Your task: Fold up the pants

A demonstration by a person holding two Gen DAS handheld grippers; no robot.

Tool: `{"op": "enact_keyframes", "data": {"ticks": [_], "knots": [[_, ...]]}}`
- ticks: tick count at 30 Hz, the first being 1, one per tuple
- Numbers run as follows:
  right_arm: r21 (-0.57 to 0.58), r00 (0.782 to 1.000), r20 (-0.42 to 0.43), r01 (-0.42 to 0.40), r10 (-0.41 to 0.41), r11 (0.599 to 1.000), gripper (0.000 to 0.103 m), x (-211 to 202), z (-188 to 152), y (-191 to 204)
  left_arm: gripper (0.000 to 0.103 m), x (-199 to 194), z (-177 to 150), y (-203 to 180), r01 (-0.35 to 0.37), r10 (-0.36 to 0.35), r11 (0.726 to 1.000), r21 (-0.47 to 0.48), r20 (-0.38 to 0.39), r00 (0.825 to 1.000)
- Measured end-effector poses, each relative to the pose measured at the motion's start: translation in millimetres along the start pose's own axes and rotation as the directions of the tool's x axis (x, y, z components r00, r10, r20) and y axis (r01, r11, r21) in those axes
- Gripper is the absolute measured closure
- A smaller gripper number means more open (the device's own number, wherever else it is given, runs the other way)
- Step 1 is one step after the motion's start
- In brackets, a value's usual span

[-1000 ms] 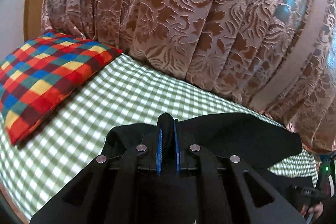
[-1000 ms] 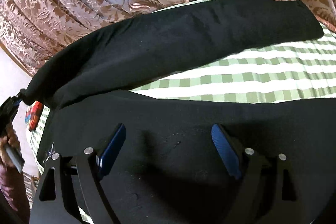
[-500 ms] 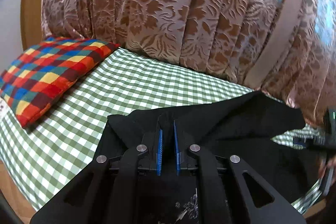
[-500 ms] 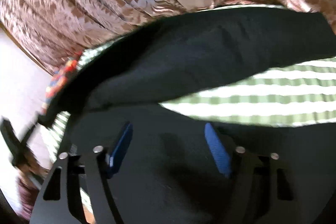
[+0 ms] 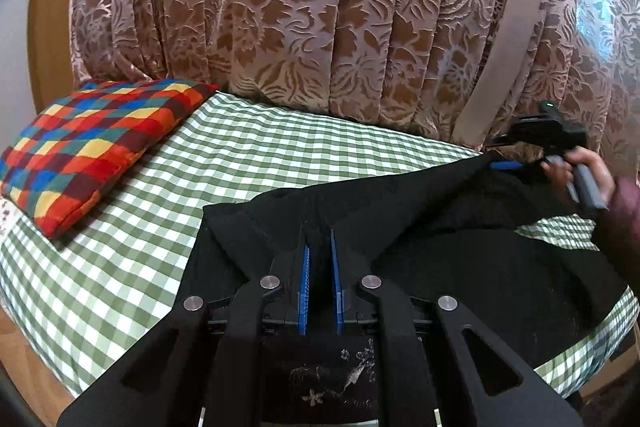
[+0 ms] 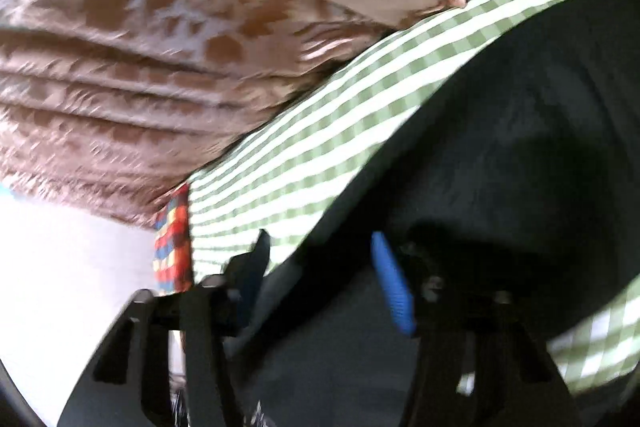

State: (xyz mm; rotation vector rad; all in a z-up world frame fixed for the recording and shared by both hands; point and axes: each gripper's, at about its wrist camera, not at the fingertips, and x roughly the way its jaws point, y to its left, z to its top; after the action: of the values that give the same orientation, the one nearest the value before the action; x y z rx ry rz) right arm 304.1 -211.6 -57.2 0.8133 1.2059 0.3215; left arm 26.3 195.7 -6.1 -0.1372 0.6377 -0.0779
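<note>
- Left wrist view: left gripper (image 5: 318, 247) clamped tight on a fold of the black pants (image 5: 460, 267), blue pads (image 5: 305, 283) almost together with cloth pinched between.
- Pants spread over the near right part of the bed, on a green-and-white checked sheet (image 5: 248, 171); one edge folded over toward the gripper, pale print visible on the cloth low in frame.
- Upper layer of pants stretched away to the right, up to the right gripper (image 5: 505, 166), seen far right with a hand (image 5: 588, 173) on its grip and a dark red sleeve (image 5: 624, 211) behind.
- Checked pillow (image 5: 96, 143) in red, blue, yellow lying at left on the sheet, well apart from the pants.
- Brown flowered curtain (image 5: 320, 15) hanging behind the bed, a plain beige band running through it on the right.
- Right wrist view, blurred: right gripper (image 6: 320, 267) with jaws closing, a gap left between the fingers; black cloth lying between and under them, pads not seen pressing on it.
- Pants (image 6: 520, 147) filling the right and lower part, sheet (image 6: 320, 131) in a diagonal strip, curtain (image 6: 160, 47) above, pillow (image 6: 172, 239) small at left.
</note>
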Motion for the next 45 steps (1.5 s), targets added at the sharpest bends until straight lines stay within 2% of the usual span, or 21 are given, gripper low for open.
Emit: {"op": "enact_keyframes", "data": {"ticks": [1, 2, 3, 6, 9, 12, 15, 17, 21, 24, 28, 30, 33, 35, 37, 38, 39, 40, 42, 43, 45], "knots": [[0.005, 1.0, -0.002, 0.006, -0.006, 1.0, 0.082, 3, 3, -2, 0.095, 1, 2, 1, -0.002, 0.002, 1.0, -0.001, -0.004, 1.0], [-0.004, 1.0, 0.003, 0.023, -0.023, 1.0, 0.09, 4, 6, -3, 0.095, 4, 5, 5, -0.004, 0.004, 1.0, -0.007, -0.006, 1.0], [-0.014, 0.999, 0.01, 0.032, -0.032, 0.999, 0.092, 4, 7, -3, 0.095, 8, 12, 9, -0.015, 0.015, 1.0, -0.017, -0.004, 1.0], [-0.07, 0.998, 0.059, -0.002, 0.006, 0.998, 0.094, -14, 8, 10, 0.095, 20, 42, 19, -0.067, 0.068, 0.998, -0.021, 0.029, 0.997], [-0.153, 0.989, 0.116, -0.073, 0.091, 0.985, 0.094, -49, -3, 25, 0.095, 33, 92, 36, -0.119, 0.124, 0.991, -0.066, 0.093, 0.988], [-0.244, 0.975, 0.141, -0.136, 0.174, 0.96, 0.094, -86, -28, 36, 0.095, 36, 121, 44, -0.137, 0.148, 0.987, -0.084, 0.131, 0.98], [-0.346, 0.967, 0.126, -0.165, 0.22, 0.923, 0.094, -116, -69, 38, 0.095, 27, 125, 47, -0.142, 0.153, 0.986, -0.083, 0.144, 0.978], [-0.395, 0.967, 0.101, -0.177, 0.235, 0.902, 0.094, -130, -101, 35, 0.095, 17, 115, 51, -0.133, 0.145, 0.987, -0.094, 0.135, 0.98], [-0.428, 0.969, 0.024, -0.213, 0.247, 0.878, 0.094, -140, -163, 16, 0.095, -1, 61, 63, -0.131, 0.141, 0.981, -0.142, 0.062, 0.988], [-0.433, 0.979, -0.026, -0.193, 0.202, 0.881, 0.095, -139, -204, -2, 0.095, -5, 13, 76, -0.127, 0.124, 0.968, -0.218, -0.029, 0.992], [-0.403, 0.988, -0.101, -0.15, 0.119, 0.903, 0.095, -118, -247, -28, 0.094, -5, -39, 88, -0.145, 0.108, 0.939, -0.311, -0.134, 0.985], [-0.39, 0.99, -0.117, -0.114, 0.074, 0.913, 0.095, -107, -256, -37, 0.092, -11, -56, 92, -0.143, 0.092, 0.923, -0.356, -0.155, 0.984], [-0.359, 0.99, -0.132, -0.086, 0.04, 0.929, 0.095, -97, -268, -54, 0.083, -25, -66, 96, -0.116, 0.054, 0.899, -0.422, -0.156, 0.986], [-0.354, 0.99, -0.136, -0.074, 0.027, 0.932, 0.095, -93, -271, -59, 0.083, -36, -72, 103, -0.084, 0.011, 0.868, -0.49, -0.15, 0.989], [-0.349, 0.99, -0.138, -0.073, 0.026, 0.934, 0.095, -93, -270, -64, 0.083, -47, -74, 105, -0.027, -0.041, 0.836, -0.548, -0.112, 0.993], [-0.35, 0.99, -0.137, -0.075, 0.028, 0.934, 0.096, -94, -272, -67, 0.077, -51, -75, 105, 0.012, -0.077, 0.813, -0.582, -0.087, 0.993], [-0.353, 0.99, -0.135, -0.075, 0.028, 0.933, 0.096, -95, -271, -67, 0.062, -54, -75, 105, 0.042, -0.101, 0.788, -0.614, -0.062, 0.993], [-0.356, 0.991, -0.134, -0.072, 0.025, 0.932, 0.096, -94, -271, -66, 0.055, -55, -75, 105, 0.063, -0.119, 0.77, -0.635, -0.046, 0.992], [-0.36, 0.991, -0.129, -0.067, 0.021, 0.931, 0.096, -88, -269, -61, 0.051, -53, -75, 104, 0.103, -0.162, 0.737, -0.668, -0.026, 0.987], [-0.359, 0.991, -0.129, -0.069, 0.024, 0.931, 0.096, -88, -269, -62, 0.051, -48, -74, 102, 0.09, -0.16, 0.732, -0.675, -0.041, 0.986], [-0.359, 0.992, -0.125, -0.068, 0.024, 0.931, 0.096, -87, -270, -63, 0.051, -35, -71, 99, 0.021, -0.124, 0.747, -0.665, -0.108, 0.986]]}}
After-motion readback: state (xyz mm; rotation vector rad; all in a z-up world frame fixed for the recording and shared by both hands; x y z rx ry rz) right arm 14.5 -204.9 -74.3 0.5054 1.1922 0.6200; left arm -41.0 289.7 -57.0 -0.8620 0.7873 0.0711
